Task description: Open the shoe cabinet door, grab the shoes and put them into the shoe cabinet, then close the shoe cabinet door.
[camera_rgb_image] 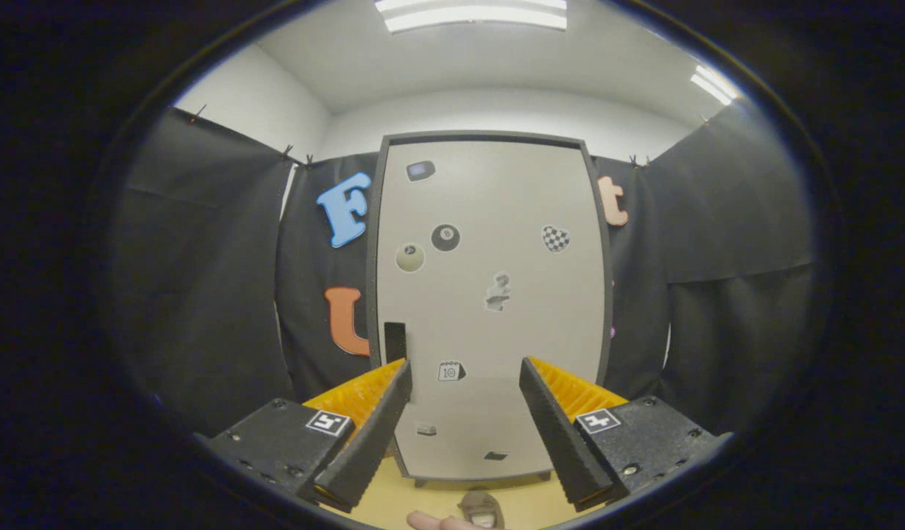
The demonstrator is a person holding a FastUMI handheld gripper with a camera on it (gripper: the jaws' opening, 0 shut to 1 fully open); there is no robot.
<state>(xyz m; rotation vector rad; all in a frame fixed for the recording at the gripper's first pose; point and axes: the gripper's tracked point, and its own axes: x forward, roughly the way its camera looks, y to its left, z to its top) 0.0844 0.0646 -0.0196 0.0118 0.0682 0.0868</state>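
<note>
- The gripper (463,394) hangs open, empty, facing the closed shoe cabinet door (489,309).
- The door looks stiff and light; the dark handle (395,342) by its edge seems the hold.
- A shoe (480,508) lies below the fingers, probably soft.

Tongs (465,372) held level and pointing straight ahead, the two fingers (371,430) spread wide apart with nothing between them and neither touching anything. Below the fingers, at the near edge, a fingertip of the person's hand (431,523) shows.
</note>
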